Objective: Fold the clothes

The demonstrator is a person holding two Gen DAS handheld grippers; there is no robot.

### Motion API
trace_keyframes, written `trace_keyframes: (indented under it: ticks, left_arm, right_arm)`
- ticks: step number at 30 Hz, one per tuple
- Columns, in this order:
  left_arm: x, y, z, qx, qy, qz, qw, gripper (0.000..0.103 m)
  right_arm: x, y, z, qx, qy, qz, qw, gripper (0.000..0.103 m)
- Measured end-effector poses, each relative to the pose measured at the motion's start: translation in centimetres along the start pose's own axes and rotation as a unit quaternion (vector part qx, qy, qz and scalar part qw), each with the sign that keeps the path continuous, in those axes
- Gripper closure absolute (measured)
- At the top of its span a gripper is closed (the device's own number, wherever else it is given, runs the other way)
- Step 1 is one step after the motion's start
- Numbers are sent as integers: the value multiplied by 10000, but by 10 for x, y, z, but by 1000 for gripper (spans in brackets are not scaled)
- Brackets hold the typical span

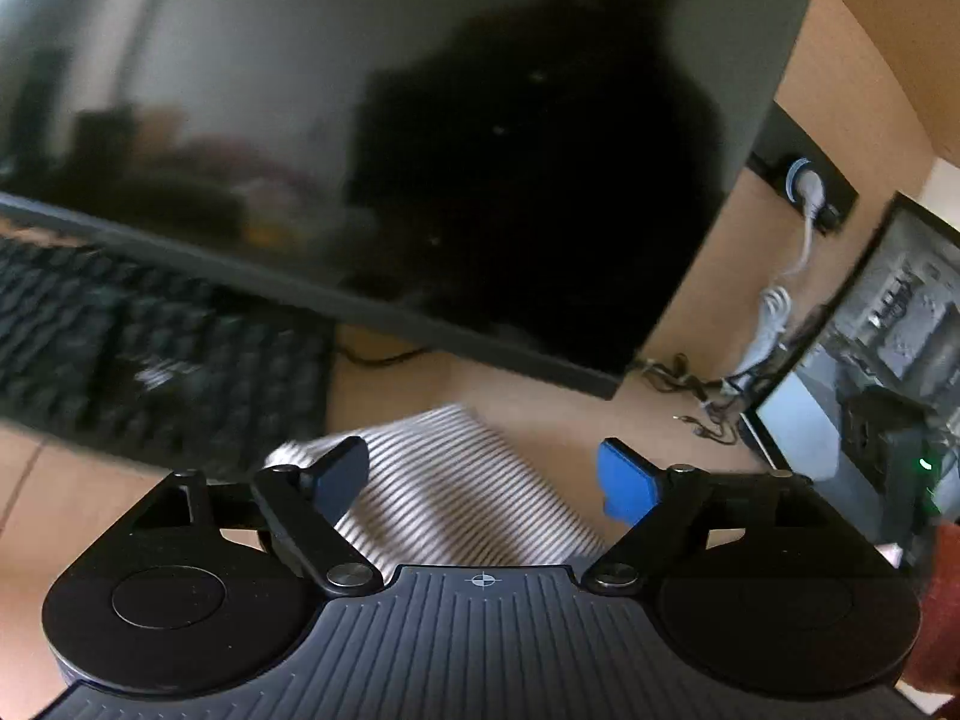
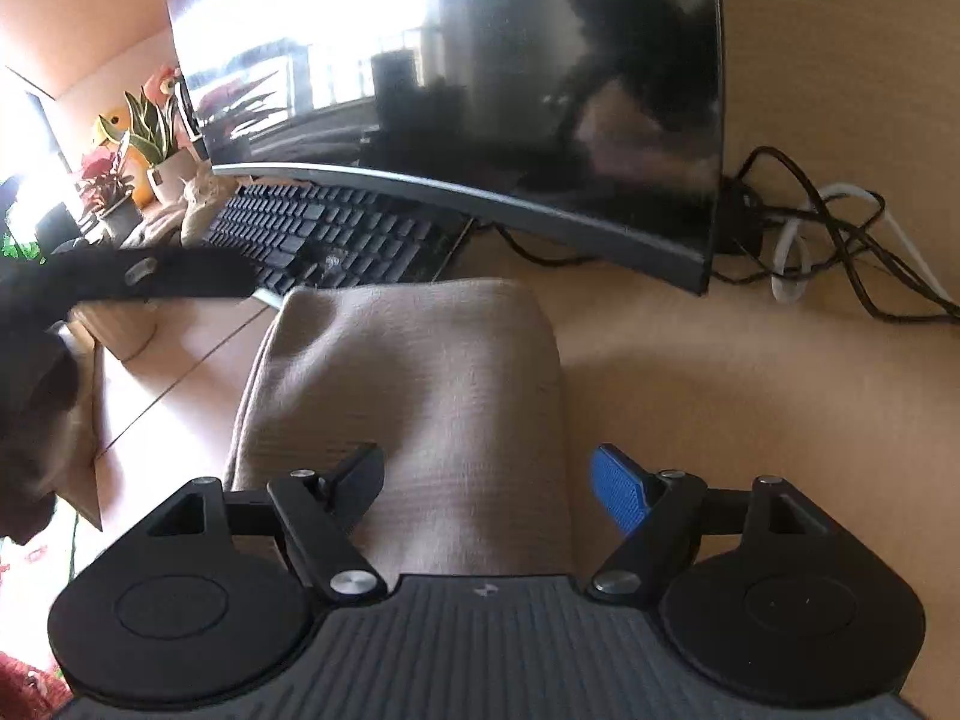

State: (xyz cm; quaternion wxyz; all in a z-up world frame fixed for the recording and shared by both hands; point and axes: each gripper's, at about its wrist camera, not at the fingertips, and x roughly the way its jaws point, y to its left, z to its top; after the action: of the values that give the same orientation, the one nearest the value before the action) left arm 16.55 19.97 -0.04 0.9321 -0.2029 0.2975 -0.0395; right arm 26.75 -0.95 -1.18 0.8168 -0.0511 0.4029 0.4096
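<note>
Through the left wrist camera, the left gripper (image 1: 483, 477) hangs with jaws spread and empty over a striped garment (image 1: 447, 486) at six o'clock, seemingly folded though blurred, while the right wrist camera shows the right gripper (image 2: 489, 489), also agape, above a folded beige garment (image 2: 408, 396) below the monitor (image 2: 480, 90).
</note>
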Motion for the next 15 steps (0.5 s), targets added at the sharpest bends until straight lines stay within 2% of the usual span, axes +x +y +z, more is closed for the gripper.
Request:
trace_keyframes:
  ticks: [3, 5, 8, 9, 10, 12, 15]
  left_arm:
    - [33, 18, -13, -275, 542, 159, 9980, 20]
    - [37, 28, -24, -379, 544, 135, 9977, 20]
    - [37, 34, -23, -645, 494, -13, 9967, 20]
    - [38, 34, -23, -667, 510, -29, 9965, 20]
    - [39, 33, -22, -636, 532, -25, 9966, 20]
    - [41, 31, -23, -567, 562, 47, 9968, 17]
    - [37, 32, -27, -493, 532, 129, 9973, 13]
  right_arm:
    - [1, -20, -10, 575, 304, 131, 9978, 20]
    - [6, -34, -20, 1053, 593, 463, 9916, 19]
    - [14, -43, -31, 1487, 734, 713, 9836, 20]
    - [16, -42, -30, 1549, 724, 800, 9820, 22]
    - [15, -37, -24, 1541, 685, 871, 9818, 33]
    - [4, -28, -11, 1384, 449, 1000, 9843, 34]
    - [-15, -19, 7, 1068, 111, 1115, 9880, 40]
